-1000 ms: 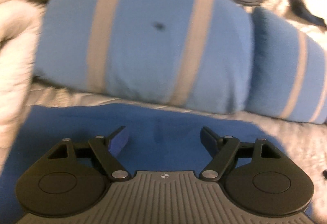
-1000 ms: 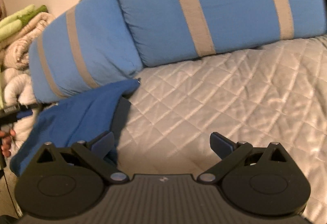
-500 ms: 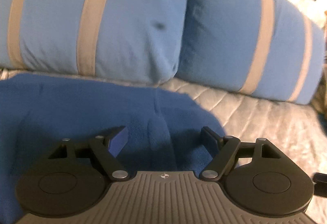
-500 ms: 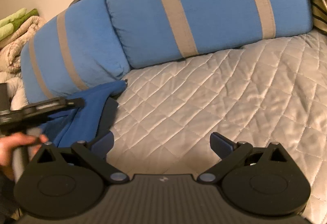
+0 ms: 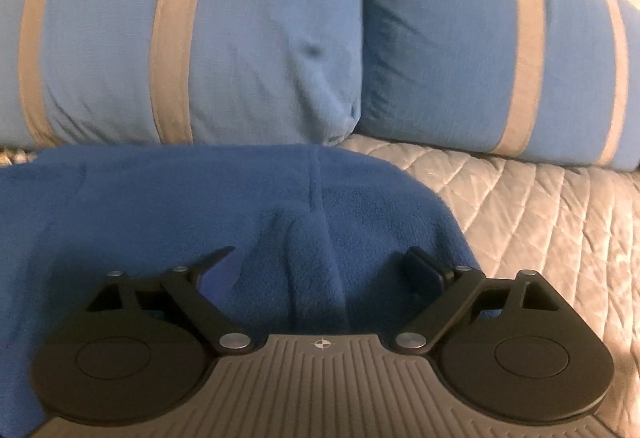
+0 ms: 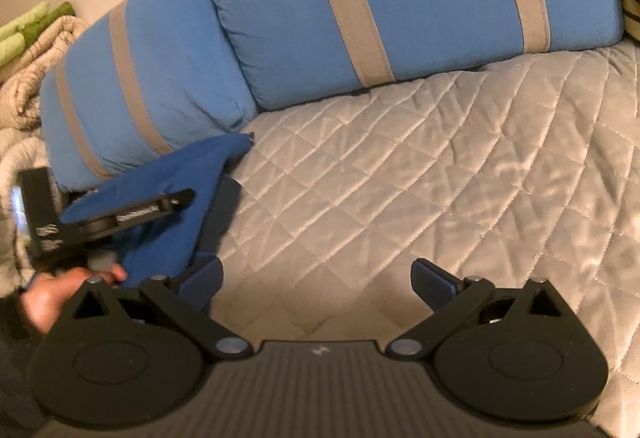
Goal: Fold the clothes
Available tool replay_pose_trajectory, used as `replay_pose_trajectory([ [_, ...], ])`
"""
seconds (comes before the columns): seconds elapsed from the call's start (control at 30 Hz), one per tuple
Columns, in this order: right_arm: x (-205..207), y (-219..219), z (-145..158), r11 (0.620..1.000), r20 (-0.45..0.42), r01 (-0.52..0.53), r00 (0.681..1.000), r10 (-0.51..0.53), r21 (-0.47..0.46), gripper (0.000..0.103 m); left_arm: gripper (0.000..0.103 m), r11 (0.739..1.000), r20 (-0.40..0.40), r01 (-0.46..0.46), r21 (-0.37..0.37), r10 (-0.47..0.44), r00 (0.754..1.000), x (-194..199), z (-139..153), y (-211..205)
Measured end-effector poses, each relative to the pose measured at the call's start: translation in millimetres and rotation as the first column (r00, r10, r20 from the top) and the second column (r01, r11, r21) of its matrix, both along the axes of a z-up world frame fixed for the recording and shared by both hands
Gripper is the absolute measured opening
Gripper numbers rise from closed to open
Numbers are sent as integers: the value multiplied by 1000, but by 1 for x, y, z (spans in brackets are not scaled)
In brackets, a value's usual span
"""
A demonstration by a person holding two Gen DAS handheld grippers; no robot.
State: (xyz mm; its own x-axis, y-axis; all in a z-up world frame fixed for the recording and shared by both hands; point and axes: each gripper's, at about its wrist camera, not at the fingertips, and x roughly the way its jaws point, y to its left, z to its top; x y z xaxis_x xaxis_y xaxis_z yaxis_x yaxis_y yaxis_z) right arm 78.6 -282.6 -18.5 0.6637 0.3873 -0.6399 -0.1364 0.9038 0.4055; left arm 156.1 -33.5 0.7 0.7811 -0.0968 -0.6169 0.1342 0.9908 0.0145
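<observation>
The left gripper [image 5: 322, 270] has just been opening; its jaws stand wide apart over a raised fold of the blue fleece [image 5: 180, 206], pads not pressing it. The fleece lies under and ahead of it on the quilt [image 5: 540, 214], against the striped pillows [image 5: 200, 30]. The right gripper [image 6: 316, 278] is spread wide and empty above bare quilt, the fleece just left of its left finger.

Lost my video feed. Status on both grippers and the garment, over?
Left gripper open, jaws just widened, over blue fleece garment. Right gripper open over bare quilt. Striped pillows right behind garment.
</observation>
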Motion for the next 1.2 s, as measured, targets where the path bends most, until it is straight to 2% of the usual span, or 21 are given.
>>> replay_pose_trajectory([
  [0.1,1,-3,-2,1000,-5,16,1000,-16,-7,103,91,1000,3,30,9,-30,1000,-31,3,-3],
  [0.23,2,-7,-3,999,-19,40,999,-40,-3,103,91,999,50,26,-23,-25,998,-93,-1,-2],
  [0.27,1,-7,-4,999,-20,44,999,-44,-5,103,91,1000,71,25,-8,-24,997,-109,-2,-4],
  [0.33,1,-6,-5,999,-23,46,999,-46,-29,103,91,999,108,35,11,-36,994,-134,0,-9],
  [0.4,0,-3,-5,997,-28,41,999,-43,-63,103,91,999,120,37,-2,-36,992,-153,5,-13],
  [0.57,-13,3,4,994,14,-4,1000,5,-111,103,91,997,48,30,-70,-27,998,-188,12,-19],
  [0.73,-32,5,13,979,64,-39,997,53,-198,103,91,996,-2,41,-73,-41,999,-194,3,-21],
  [0.87,-43,-2,12,973,51,-82,994,95,-215,103,91,992,-110,-46,-120,33,993,-188,-9,-15],
  [0.93,-45,-5,10,966,52,-68,995,84,-248,103,91,993,-147,-49,-106,33,989,-181,-16,-15],
  [1.03,-41,-10,4,956,46,-19,998,34,-292,103,92,994,-134,-66,-85,54,989,-167,-26,-14],
  [1.1,-37,-12,0,959,42,5,999,7,-285,103,100,997,-112,-44,-69,36,993,-160,-34,-16],
  [1.2,-31,-12,-8,964,26,43,999,-38,-264,103,103,1000,-89,-7,7,8,996,-154,-42,-26],
])
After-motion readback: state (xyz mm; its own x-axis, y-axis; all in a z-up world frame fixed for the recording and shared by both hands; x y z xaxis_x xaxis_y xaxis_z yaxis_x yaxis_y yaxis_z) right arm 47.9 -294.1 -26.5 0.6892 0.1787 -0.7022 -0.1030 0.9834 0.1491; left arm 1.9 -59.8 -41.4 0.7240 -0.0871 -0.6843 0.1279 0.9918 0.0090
